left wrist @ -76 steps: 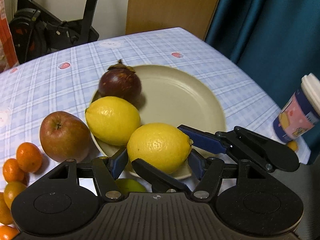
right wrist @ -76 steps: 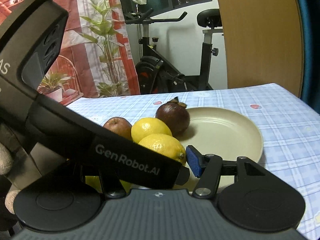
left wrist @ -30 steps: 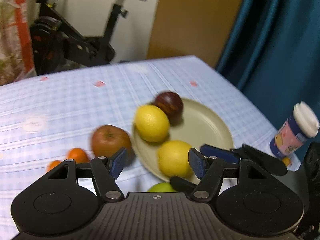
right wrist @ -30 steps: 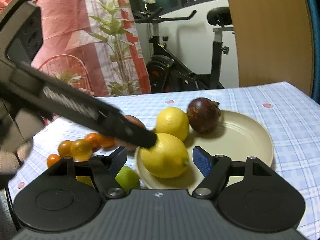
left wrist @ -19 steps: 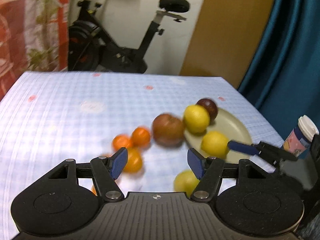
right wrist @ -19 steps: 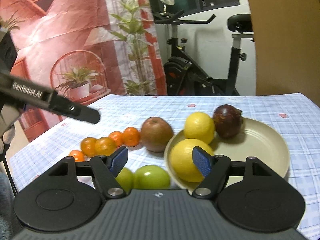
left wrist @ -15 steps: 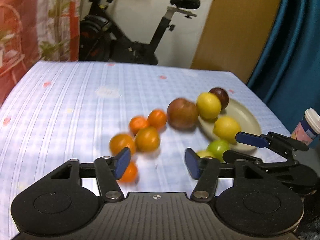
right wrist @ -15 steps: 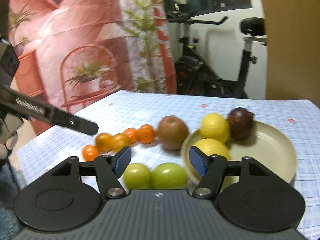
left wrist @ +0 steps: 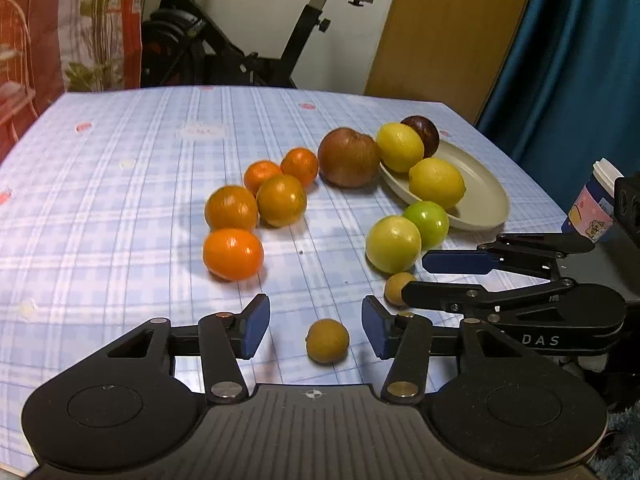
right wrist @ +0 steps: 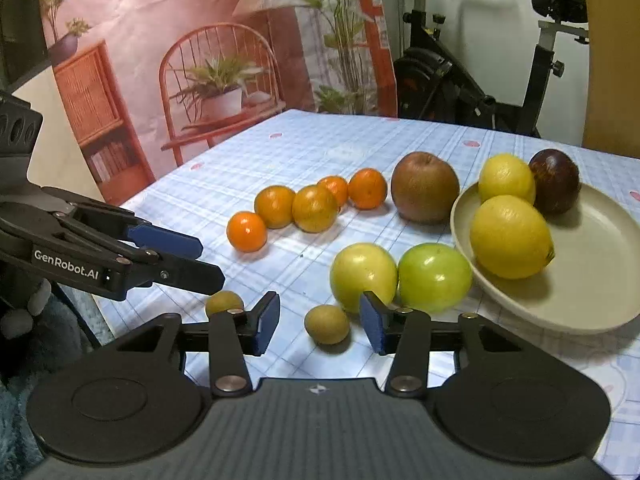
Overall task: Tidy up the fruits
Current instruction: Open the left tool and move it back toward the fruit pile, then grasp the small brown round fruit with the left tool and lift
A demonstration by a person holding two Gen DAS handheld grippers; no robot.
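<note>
Two small brown-yellow round fruits lie near the table's front edge. One small fruit (left wrist: 327,340) sits between the fingers of my left gripper (left wrist: 316,329), whose jaws are closing without touching it. The other small fruit (right wrist: 327,325) lies between the closing jaws of my right gripper (right wrist: 319,321), with the pads just clear of it. Each gripper shows in the other's view: the right gripper (left wrist: 416,278) partly covers its fruit (left wrist: 397,288), and the left gripper (right wrist: 211,261) hangs over its fruit (right wrist: 224,303).
A beige plate (right wrist: 592,256) at the right holds two lemons (right wrist: 510,236) and a dark purple fruit (right wrist: 554,180). Beside it lie a brown apple (right wrist: 424,186), two green apples (right wrist: 434,276) and several tangerines (right wrist: 314,208). A lidded cup (left wrist: 596,204) stands off the table's right edge.
Both grippers have drawn back from the plate toward the table's front edge and swung left. Their jaws have narrowed, and a small fruit now lies between each pair.
</note>
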